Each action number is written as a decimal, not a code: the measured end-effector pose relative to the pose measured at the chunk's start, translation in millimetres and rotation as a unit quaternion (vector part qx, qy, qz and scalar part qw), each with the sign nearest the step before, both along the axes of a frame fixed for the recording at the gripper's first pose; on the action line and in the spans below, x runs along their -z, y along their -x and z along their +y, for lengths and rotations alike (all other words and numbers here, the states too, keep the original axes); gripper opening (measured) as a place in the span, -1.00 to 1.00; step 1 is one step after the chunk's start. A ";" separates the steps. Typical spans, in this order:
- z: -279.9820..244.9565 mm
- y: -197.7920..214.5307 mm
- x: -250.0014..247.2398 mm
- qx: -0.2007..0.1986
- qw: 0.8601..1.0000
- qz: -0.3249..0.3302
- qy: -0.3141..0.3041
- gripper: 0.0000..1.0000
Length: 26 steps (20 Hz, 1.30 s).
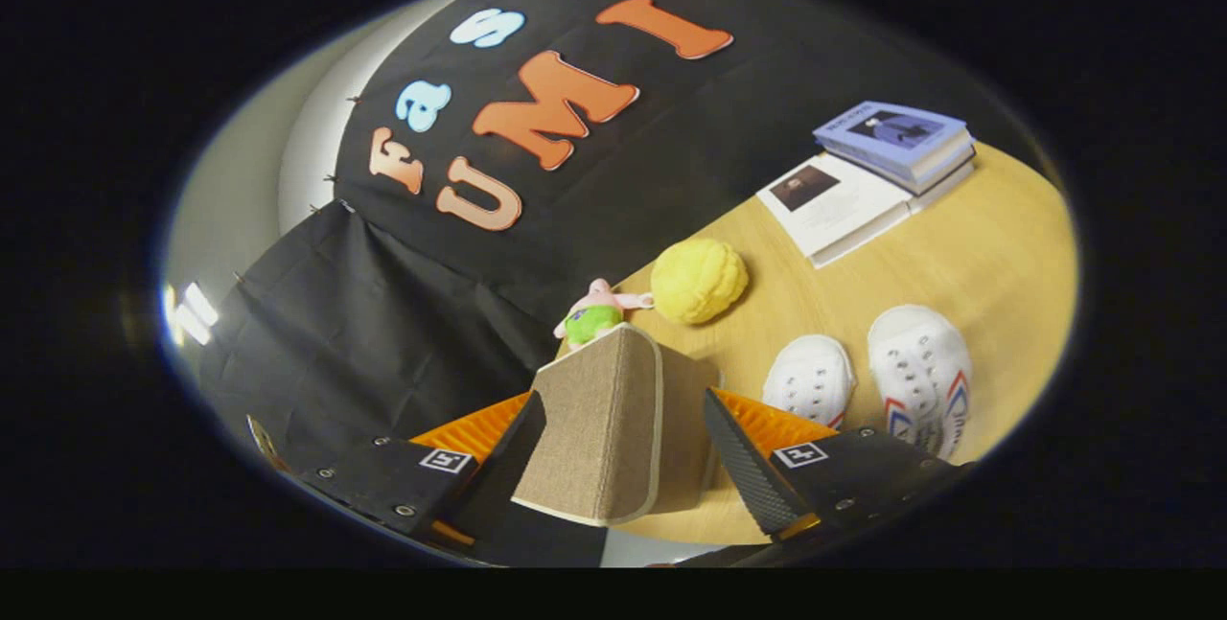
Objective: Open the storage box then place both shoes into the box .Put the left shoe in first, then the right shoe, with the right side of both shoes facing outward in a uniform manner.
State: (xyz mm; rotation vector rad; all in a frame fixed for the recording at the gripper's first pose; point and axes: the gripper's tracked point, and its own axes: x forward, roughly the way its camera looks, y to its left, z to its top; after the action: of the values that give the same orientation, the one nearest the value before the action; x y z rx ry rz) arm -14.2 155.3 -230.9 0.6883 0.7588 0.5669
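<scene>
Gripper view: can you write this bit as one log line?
gripper: open, astride beige fabric storage box lid | lid: raised | white canvas shoes: on wooden table, beyond fingers

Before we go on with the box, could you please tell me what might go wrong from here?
The tongs stand open around the raised lid, neither finger clearly pressing it, so it could drop shut. The plush toy sits just behind the lid and may get knocked. The white shoes are not yet in the box.
</scene>
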 end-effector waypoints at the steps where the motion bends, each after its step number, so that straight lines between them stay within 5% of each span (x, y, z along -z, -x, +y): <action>1: 7.5 4.1 5.6 -0.006 1.000 0.011 -0.014 0.96; 16: 78.2 30.3 65.3 -0.034 0.981 0.147 -0.122 0.96; 26: 65.5 12.2 17.5 -0.006 0.960 0.151 -0.235 0.90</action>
State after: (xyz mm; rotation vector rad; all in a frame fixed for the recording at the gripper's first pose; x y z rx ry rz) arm -26.4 220.8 -248.4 1.2315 0.9209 0.6698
